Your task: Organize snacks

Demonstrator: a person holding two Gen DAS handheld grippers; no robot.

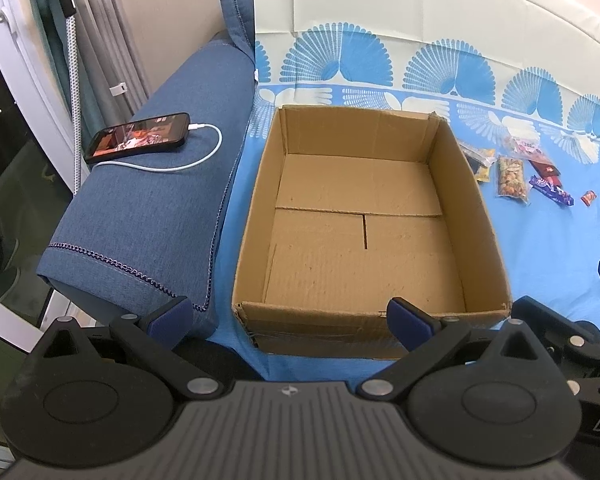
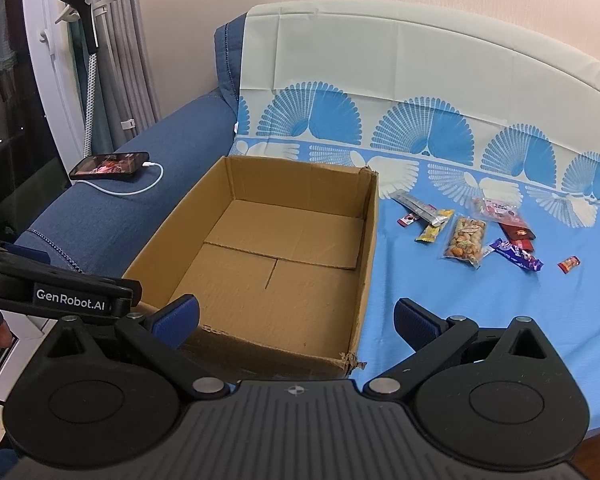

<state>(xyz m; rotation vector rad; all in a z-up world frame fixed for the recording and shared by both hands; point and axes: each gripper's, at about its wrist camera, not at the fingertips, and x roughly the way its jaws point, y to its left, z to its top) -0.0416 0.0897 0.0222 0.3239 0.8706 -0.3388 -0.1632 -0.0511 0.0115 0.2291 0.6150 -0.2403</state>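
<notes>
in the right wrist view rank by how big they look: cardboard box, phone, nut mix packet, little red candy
1. cardboard box
2. phone, though it lies farther back, so its lead over the packet is unsure
3. nut mix packet
4. little red candy

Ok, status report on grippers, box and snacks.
Left gripper open, right gripper open, both holding nothing. Box empty. Snacks loose on the sheet, right of the box. Nothing in the way.

We see an open, empty brown cardboard box just ahead of our tongs, flaps folded flat inside, small wrapped snacks scattered flat ahead and right of our tongs, beside the box, none inside
</notes>
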